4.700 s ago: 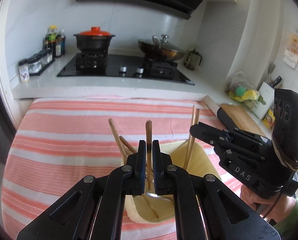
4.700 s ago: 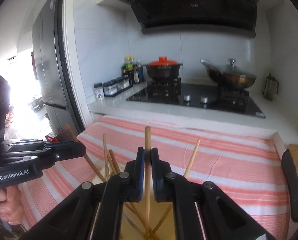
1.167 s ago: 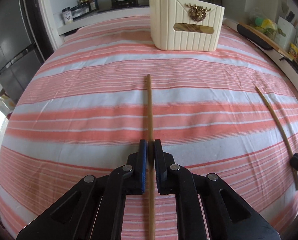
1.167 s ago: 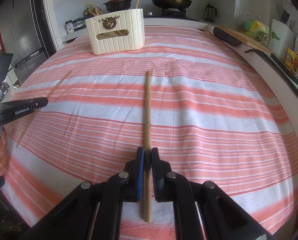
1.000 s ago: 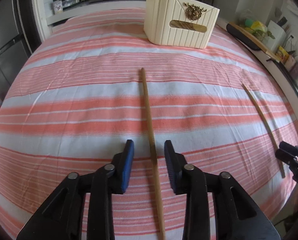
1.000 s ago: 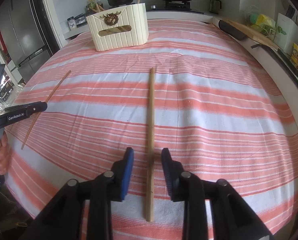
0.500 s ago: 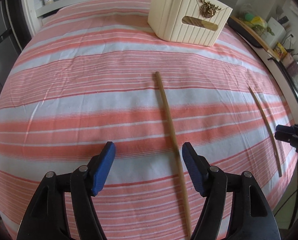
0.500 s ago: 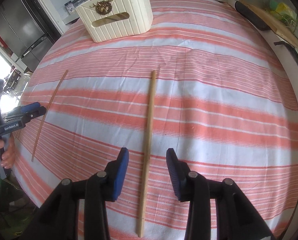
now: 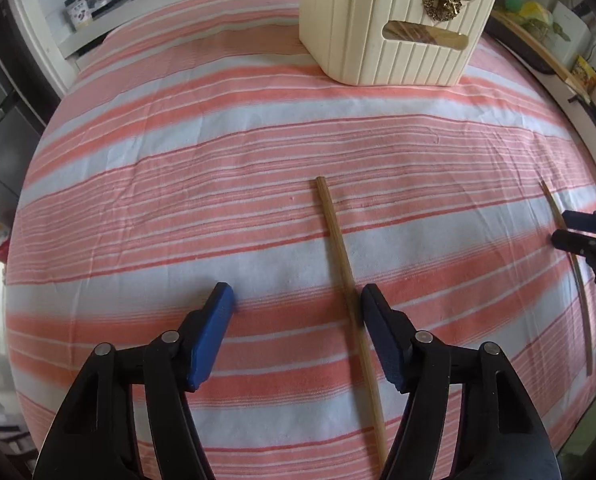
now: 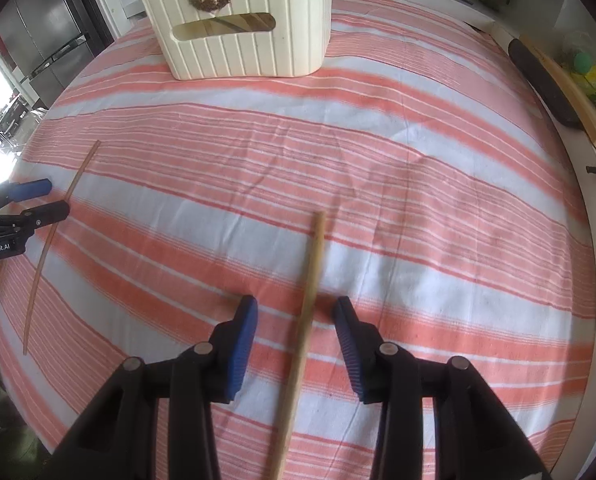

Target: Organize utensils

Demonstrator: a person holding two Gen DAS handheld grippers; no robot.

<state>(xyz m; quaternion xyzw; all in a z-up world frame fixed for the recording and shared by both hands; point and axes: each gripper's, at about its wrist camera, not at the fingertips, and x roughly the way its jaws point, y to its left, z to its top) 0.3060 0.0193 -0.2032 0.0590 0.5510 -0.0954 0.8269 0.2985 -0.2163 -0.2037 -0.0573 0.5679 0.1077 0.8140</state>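
The left tool (image 9: 295, 330) gapes wide over its chopstick (image 9: 348, 280) on the striped tabletop (image 9: 177, 184), the right tool (image 10: 293, 330) likewise over its chopstick (image 10: 304, 320); lift both straight up, clear of the sticks.

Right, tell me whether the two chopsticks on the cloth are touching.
Apart. The left wrist view shows one chopstick mid-cloth and the other chopstick near the right edge, striped cloth between them.

Both wrist views look down, close, sharing the striped tablecloth (image 9: 177, 184) (and holder (image 10: 241, 40)).
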